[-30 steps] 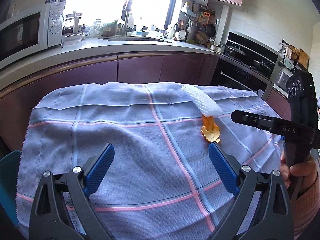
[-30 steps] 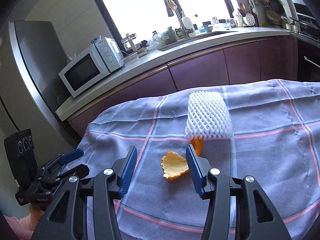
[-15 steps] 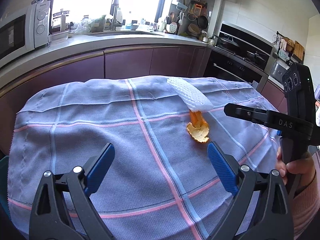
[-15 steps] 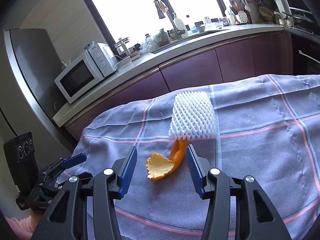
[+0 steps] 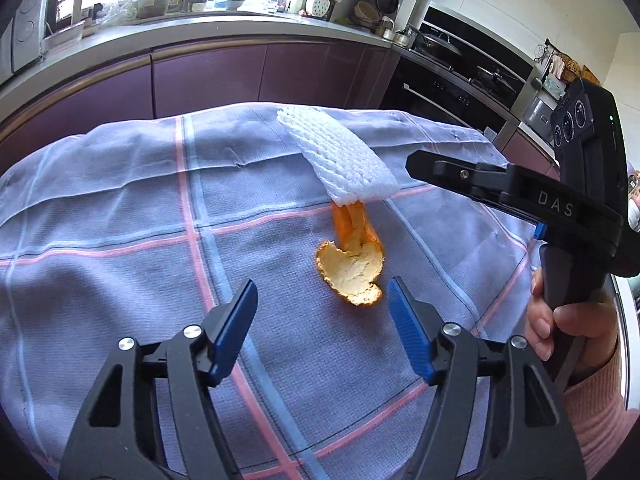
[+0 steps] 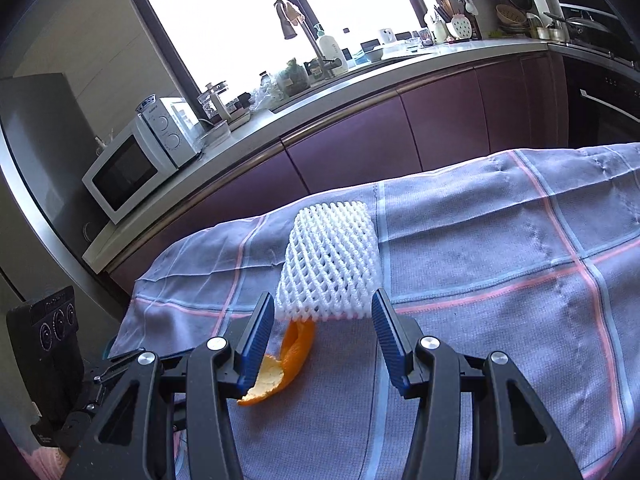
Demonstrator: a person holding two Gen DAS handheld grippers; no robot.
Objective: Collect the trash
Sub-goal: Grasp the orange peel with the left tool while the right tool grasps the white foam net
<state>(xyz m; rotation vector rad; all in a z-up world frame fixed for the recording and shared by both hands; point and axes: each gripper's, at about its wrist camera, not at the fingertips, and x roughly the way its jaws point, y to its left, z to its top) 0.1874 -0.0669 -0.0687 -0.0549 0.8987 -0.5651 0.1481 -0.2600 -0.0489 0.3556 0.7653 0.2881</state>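
Left wrist view: we see the left gripper [image 5: 322, 300] with jaws part open and nothing between them; they have just been closing, clearly narrower than a second ago. The orange peel [image 5: 350, 268] lies on the checked tablecloth [image 5: 120, 220] just ahead of the blue fingertips [image 5: 408, 322], nearer and larger than before, its far end tucked under the white foam net [image 5: 340, 160]. Only this view shows the right gripper from the side, its black arm over the cloth beside the net, and the hand [image 5: 568, 328] on its handle. Right wrist view: we see the right gripper [image 6: 324, 320] half open, same width as earlier, gripping nothing. The foam net [image 6: 330, 268] now sits just beyond and between its fingertips [image 6: 258, 332]; earlier the peel [image 6: 280, 368] was centred there, now it lies by the left-hand finger. Only here: the microwave [image 6: 132, 160] on the counter.
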